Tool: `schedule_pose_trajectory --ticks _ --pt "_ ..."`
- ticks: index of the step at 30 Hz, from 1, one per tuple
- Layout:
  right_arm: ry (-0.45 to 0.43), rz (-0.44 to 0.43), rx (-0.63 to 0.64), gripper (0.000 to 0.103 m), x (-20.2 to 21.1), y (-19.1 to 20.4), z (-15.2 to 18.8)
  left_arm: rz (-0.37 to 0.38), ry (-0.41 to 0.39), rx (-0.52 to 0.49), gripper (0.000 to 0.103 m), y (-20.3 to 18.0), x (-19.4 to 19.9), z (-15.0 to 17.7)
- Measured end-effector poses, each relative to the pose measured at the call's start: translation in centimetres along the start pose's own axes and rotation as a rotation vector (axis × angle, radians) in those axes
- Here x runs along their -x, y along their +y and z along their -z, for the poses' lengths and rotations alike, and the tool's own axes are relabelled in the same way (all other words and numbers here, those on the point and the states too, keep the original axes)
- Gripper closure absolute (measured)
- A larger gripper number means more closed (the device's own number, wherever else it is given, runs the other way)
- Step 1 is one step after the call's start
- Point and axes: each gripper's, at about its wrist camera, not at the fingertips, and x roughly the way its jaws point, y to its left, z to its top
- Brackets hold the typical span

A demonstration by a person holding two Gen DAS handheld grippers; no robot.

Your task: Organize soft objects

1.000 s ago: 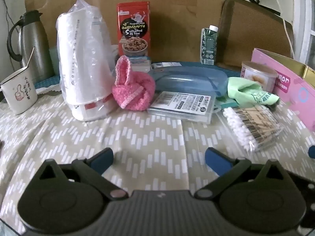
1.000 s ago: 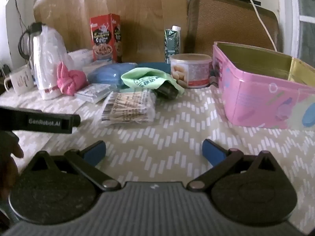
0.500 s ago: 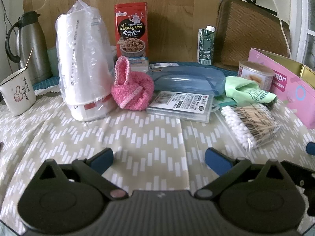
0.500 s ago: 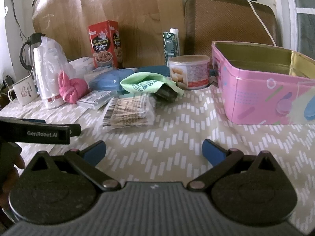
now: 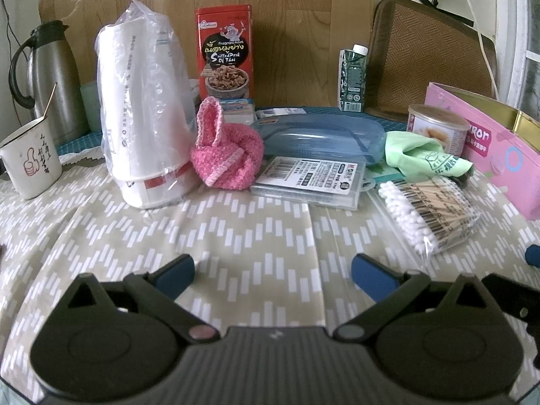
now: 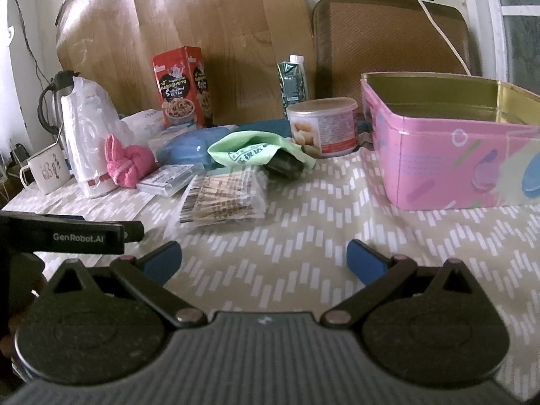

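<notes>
A: Where were your grippers at that moment?

B: I had the left gripper (image 5: pixel 272 270) low over the tabletop (image 5: pixel 256 236), jaws spread wide with nothing between them. The right gripper (image 6: pixel 262 261) was the same, wide and empty, over bare cloth. In the right view I could see the side of the left unit at the left edge.

A: And the soft things?

B: The pink knit (image 5: pixel 226 155) sat ahead of my left gripper, touching the bagged cups (image 5: pixel 145 118) on its left and just beside the clear case (image 5: pixel 310 180) on its right. The green cloth (image 5: pixel 427 157) lay farther right, in front of the can (image 5: pixel 437 128), draped over something dark that I couldn't identify. It lay just behind the swab pack (image 5: pixel 428 212).

A: The tin?

B: The pink tin (image 6: pixel 452 155) stood open on the right, ahead of my right gripper and near the can. Its inside looked gold; I couldn't see its bottom. Both soft items were well apart from my grippers, with the mug (image 5: pixel 30 160) far left.
</notes>
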Motion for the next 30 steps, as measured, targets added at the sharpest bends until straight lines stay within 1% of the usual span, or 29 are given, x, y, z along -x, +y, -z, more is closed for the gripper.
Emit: schedule_pose_trajectory --ticks 1,5,7,10,13,18,21,23,28,29,30 --pt "-0.001 0.003 0.006 0.0 0.0 0.1 0.0 0.0 0.0 0.0 0.0 0.0 0.0 0.0" --pt "-0.012 0.009 0.039 0.007 0.2 0.6 0.2 0.002 -0.001 0.001 0.0 0.0 0.0 0.0" --pt "-0.019 0.017 0.057 0.014 0.2 0.8 0.2 0.003 -0.001 0.002 0.0 -0.1 0.0 0.1" --pt "-0.031 0.023 0.089 0.021 0.5 1.2 0.3 0.017 -0.002 0.013 0.0 0.2 0.1 0.0" --pt "-0.042 0.003 0.118 0.023 0.8 1.6 0.1 0.056 -0.023 0.064 0.0 1.1 0.4 0.1" --pt "-0.074 -0.016 0.184 0.022 0.6 2.9 -1.1 0.087 -0.059 0.167 0.0 2.9 0.8 0.2" --pt "-0.044 -0.044 0.207 0.014 -0.5 3.3 -2.1 0.098 -0.059 0.195 0.0 3.3 0.7 0.1" --pt "-0.008 -0.053 0.219 0.012 -1.8 3.7 -2.6 0.1 -0.061 0.194 0.0 3.3 0.6 0.0" --pt "0.062 -0.051 0.245 0.012 -5.0 4.2 -3.8 0.106 -0.068 0.183 0.0 3.3 0.8 0.3" --pt "0.08 -0.053 0.242 0.013 -5.6 4.2 -3.8 0.109 -0.069 0.182 0.0 3.4 0.9 0.3" --pt "0.101 -0.067 0.231 0.018 -6.0 4.2 -3.8 0.111 -0.068 0.181 0.0 3.4 0.9 0.4"
